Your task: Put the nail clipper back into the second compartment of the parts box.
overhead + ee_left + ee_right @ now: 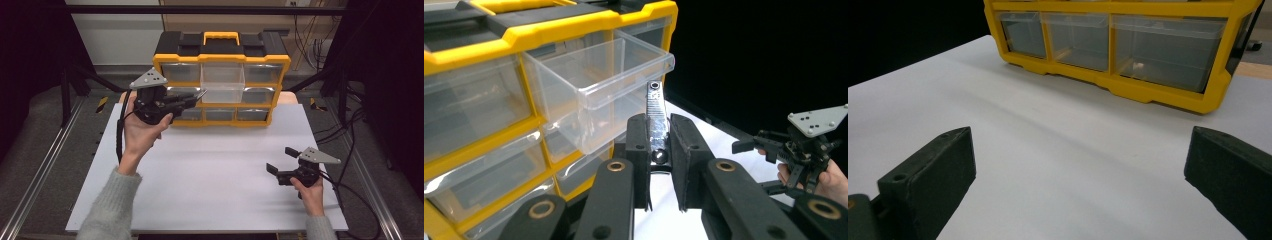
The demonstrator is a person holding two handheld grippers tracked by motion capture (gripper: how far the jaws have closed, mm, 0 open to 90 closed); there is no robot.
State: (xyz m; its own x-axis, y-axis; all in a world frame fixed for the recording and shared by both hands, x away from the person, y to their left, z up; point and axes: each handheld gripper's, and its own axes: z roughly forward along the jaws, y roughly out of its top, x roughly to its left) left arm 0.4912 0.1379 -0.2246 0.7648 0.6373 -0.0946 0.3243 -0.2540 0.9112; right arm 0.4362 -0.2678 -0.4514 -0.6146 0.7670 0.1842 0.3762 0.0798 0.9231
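Left gripper (658, 150) raised at the table's far left, jaws clamped on a slim metal nail clipper (655, 117) just near the pulled-out clear drawer (596, 82) of the yellow organiser (220, 62), right gripper (280, 161) near right, jaws wide apart over the white table (210, 175)

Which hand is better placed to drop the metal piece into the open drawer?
Left. The left gripper already grips the metal piece beside the open drawer; the right gripper rests open, low, farther off.

Metal piece (655, 122) lower end hidden between jaws, apparently.
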